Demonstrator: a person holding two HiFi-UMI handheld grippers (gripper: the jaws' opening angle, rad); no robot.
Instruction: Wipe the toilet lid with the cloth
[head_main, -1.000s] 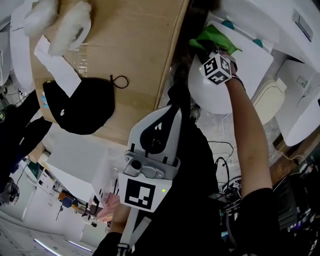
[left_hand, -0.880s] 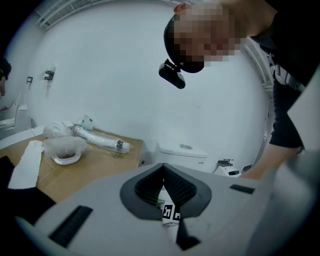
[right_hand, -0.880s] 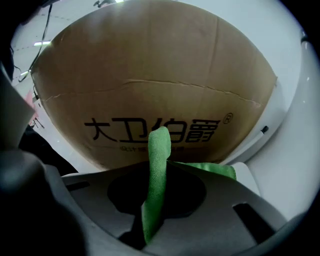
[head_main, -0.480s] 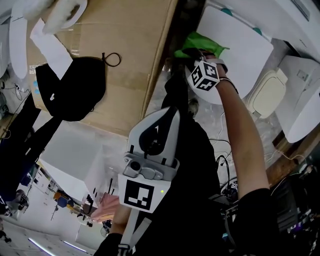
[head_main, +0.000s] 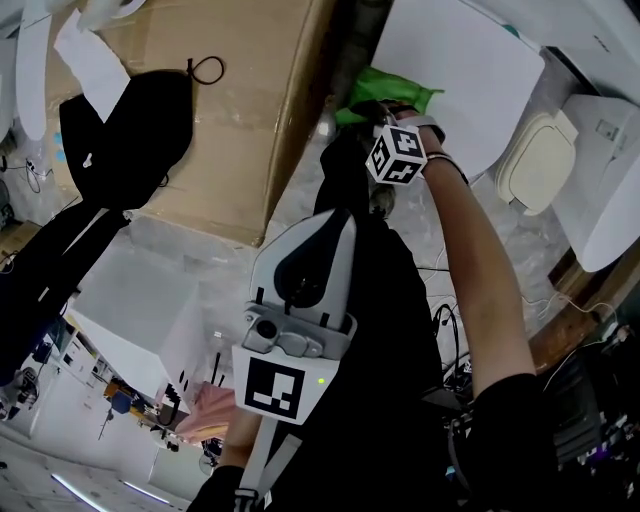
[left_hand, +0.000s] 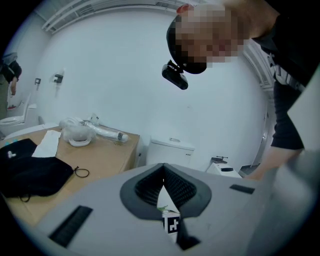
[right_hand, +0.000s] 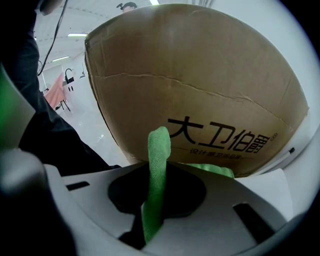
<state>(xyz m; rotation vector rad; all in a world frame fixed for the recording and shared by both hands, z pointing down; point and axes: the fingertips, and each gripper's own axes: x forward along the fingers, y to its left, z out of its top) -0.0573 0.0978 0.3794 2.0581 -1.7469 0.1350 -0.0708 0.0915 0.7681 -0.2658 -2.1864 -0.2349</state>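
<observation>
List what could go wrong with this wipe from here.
The right gripper pinches only a narrow fold of the green cloth; wiping drag could pull it free. The cloth sits at the edge of the flat white toilet lid, close to the brown cardboard box, so a stroke may run off and rub the box.

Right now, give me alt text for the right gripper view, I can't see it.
The right gripper pinches a green cloth, a fold standing upright between its jaws. Behind, a brown cardboard box with black print fills most of the view.
</observation>
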